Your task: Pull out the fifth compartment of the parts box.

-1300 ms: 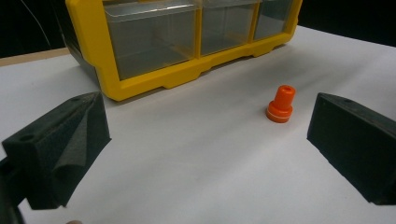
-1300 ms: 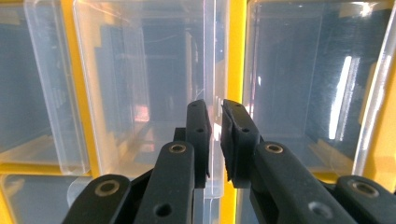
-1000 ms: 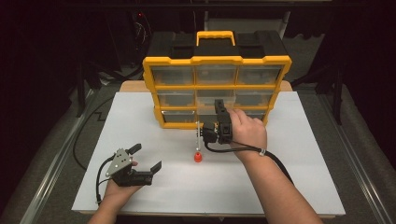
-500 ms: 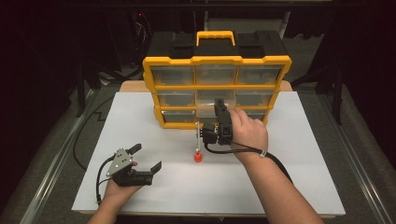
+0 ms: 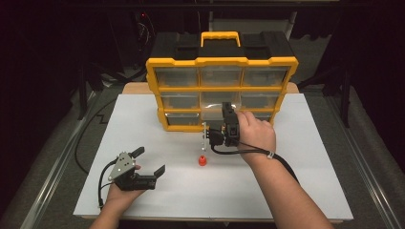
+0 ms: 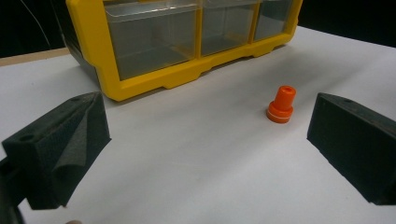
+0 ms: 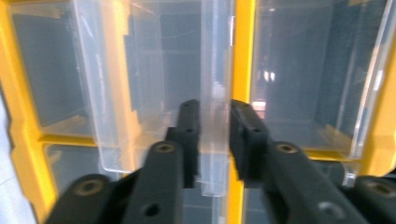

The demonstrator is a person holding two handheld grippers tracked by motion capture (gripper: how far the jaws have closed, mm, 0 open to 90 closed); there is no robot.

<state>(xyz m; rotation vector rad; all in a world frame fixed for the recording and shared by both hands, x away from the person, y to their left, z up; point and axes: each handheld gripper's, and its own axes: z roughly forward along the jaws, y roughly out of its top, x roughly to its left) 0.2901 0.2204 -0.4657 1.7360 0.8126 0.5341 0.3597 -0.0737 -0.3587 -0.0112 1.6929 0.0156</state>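
Right gripper (image 7: 215,140): pinching clear drawer (image 7: 154,93) front, bottom-mid of organizer (image 5: 222,88).
Left gripper (image 5: 149,162): spread, well front-left of organizer.
Orange peg (image 6: 282,104): upright, near organizer front.

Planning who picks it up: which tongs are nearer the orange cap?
Right. The right tongs grip a clear drawer just behind the orange cap; the left tongs sit open farther off at its left.

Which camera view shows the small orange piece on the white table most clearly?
The left gripper view: the orange piece stands upright, sharp and unblocked, between the left gripper's open jaws. In the high view it is a tiny dot before the yellow organizer.
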